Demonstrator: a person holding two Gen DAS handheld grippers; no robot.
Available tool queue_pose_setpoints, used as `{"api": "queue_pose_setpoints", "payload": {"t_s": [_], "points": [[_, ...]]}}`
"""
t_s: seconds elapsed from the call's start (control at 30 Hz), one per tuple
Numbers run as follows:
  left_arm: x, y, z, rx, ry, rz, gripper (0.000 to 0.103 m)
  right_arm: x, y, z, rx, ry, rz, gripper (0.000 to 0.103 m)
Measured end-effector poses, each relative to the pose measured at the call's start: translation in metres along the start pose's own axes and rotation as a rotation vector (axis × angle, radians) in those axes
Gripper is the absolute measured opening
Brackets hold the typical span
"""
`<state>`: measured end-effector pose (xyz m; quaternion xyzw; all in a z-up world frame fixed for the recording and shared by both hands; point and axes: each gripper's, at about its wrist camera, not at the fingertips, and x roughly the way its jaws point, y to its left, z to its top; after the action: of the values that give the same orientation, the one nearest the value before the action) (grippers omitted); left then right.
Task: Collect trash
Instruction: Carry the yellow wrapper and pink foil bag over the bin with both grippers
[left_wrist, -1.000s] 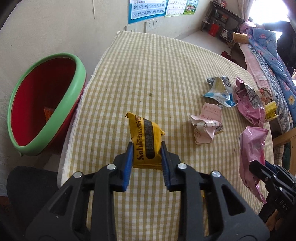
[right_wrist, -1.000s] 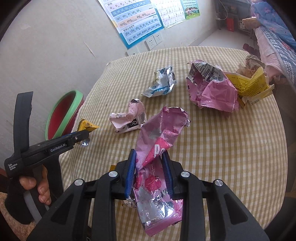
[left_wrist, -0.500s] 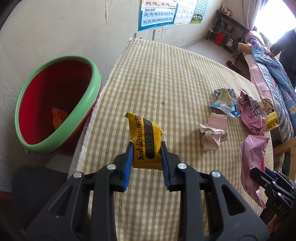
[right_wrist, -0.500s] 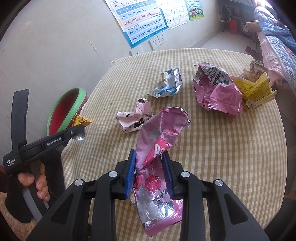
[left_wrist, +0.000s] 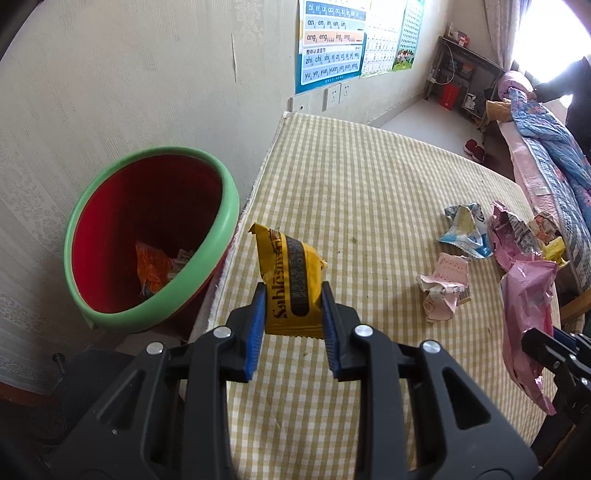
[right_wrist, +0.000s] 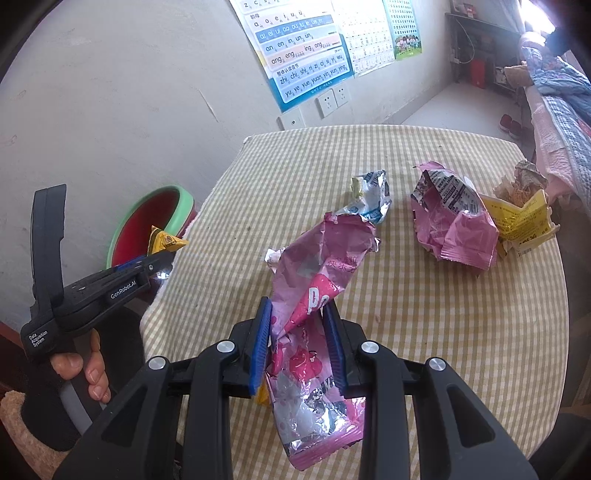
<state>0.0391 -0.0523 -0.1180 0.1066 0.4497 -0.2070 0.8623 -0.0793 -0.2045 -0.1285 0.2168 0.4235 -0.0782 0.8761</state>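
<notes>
Left wrist: left gripper (left_wrist: 291, 317) clamps yellow wrapper (left_wrist: 290, 286) (bin (left_wrist: 221, 236) beside).

A table (right_wrist: 424, 332) covered with a yellow-and-white checked cloth (left_wrist: 369, 192) stands against the wall, its far corner near the wall sockets. On it lie a crumpled blue-and-white wrapper (right_wrist: 369, 197), a small pale pink wrapper with a barcode (left_wrist: 445, 288) nearer the front, a large torn pink bag with black print (right_wrist: 456, 218) toward the right edge, and touching that bag's right side a yellow packet (right_wrist: 521, 219) with brownish crumpled stuff at its top. A few small dark specks mark the bare cloth toward the middle
</notes>
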Motion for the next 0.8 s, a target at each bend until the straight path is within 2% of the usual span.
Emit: {"api": "queue_pose_setpoints", "payload": {"t_s": [0.2, 0.8], "points": [[-0.007, 0.005, 0.003, 0.003, -0.036, 0.014, 0.027, -0.001, 0.011, 0.007, -0.025, -0.01, 0.003, 0.028], [-0.021, 0.029, 0.01, -0.04, -0.079, 0.057, 0.027, 0.002, 0.036, 0.015, -0.077, -0.023, 0.017, 0.028]]}}
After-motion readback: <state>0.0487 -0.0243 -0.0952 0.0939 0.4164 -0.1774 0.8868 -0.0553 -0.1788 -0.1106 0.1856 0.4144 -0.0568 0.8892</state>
